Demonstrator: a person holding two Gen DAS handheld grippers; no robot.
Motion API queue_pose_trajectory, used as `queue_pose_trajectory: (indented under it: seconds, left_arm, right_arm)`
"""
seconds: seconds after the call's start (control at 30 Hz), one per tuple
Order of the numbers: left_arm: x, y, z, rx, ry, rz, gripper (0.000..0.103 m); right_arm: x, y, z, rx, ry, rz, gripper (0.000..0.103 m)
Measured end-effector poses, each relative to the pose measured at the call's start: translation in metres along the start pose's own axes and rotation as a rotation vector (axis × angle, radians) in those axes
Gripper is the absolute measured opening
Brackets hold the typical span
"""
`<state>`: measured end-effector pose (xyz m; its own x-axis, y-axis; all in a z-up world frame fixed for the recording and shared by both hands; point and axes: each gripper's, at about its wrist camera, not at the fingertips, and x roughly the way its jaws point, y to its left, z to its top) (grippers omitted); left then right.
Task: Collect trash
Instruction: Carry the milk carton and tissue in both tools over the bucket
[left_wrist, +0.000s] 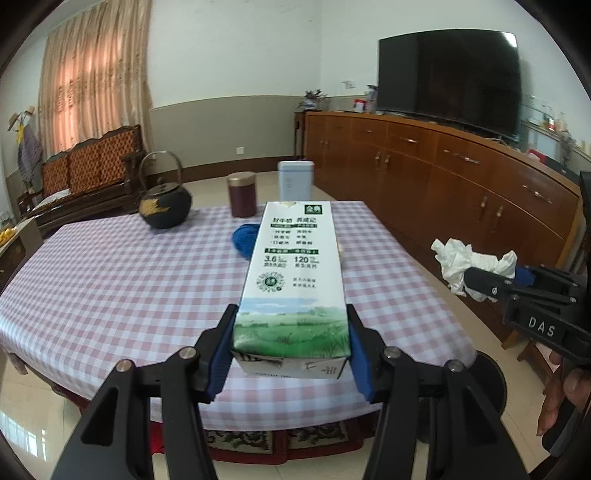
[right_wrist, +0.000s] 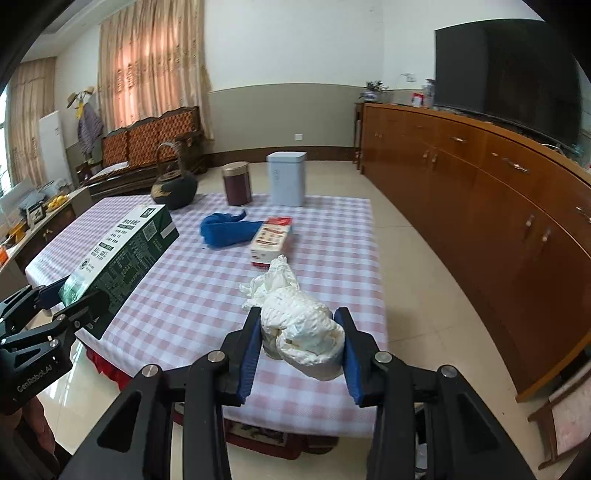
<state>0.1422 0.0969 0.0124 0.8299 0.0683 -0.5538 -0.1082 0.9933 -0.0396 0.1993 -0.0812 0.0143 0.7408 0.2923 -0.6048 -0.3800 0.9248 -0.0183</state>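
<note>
My left gripper (left_wrist: 291, 332) is shut on a green and white milk carton (left_wrist: 295, 280), held lying flat above the near edge of the checked table (left_wrist: 129, 280). The carton also shows at the left of the right wrist view (right_wrist: 122, 254). My right gripper (right_wrist: 297, 336) is shut on a wad of crumpled white tissue (right_wrist: 299, 325), held above the table's near edge. The tissue (left_wrist: 465, 264) and the right gripper (left_wrist: 491, 284) also show at the right of the left wrist view.
On the table stand a black iron teapot (right_wrist: 173, 188), a dark red canister (right_wrist: 237, 184), a pale blue tin (right_wrist: 286, 179), a blue cloth (right_wrist: 225, 229) and a small red and white box (right_wrist: 271, 240). A long wooden sideboard (right_wrist: 480, 192) with a TV runs along the right.
</note>
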Motion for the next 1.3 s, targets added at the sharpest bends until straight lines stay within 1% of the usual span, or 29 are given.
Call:
queue_pose_trajectory:
  seconds: [0.17,0.4,0.73,0.9,1.17,1.3]
  left_arm:
    - [-0.004,-0.030,-0.006,0.043,0.001,-0.048,0.055]
    - [-0.006,-0.075,-0.009,0.111,0.002,-0.133,0.055]
    - [0.011,-0.152,-0.025,0.201,0.047,-0.288,0.055]
    - [0.013,-0.194,-0.038,0.255,0.073,-0.363,0.055]
    - [0.027,-0.234,-0.054,0.308,0.116,-0.412,0.055]
    - [0.034,-0.250,-0.061,0.321,0.137,-0.437,0.055]
  right_arm:
    - [-0.024,-0.029,-0.013,0.036,-0.015,-0.055,0.042]
    - [-0.055,-0.074,-0.031,0.097,-0.033,-0.145,0.042]
    - [-0.080,-0.136,-0.073,0.177,-0.001,-0.243,0.042]
    - [-0.086,-0.167,-0.096,0.215,0.027,-0.290,0.042]
    - [-0.077,-0.201,-0.124,0.258,0.059,-0.320,0.042]
    - [-0.072,-0.214,-0.137,0.273,0.071,-0.320,0.042]
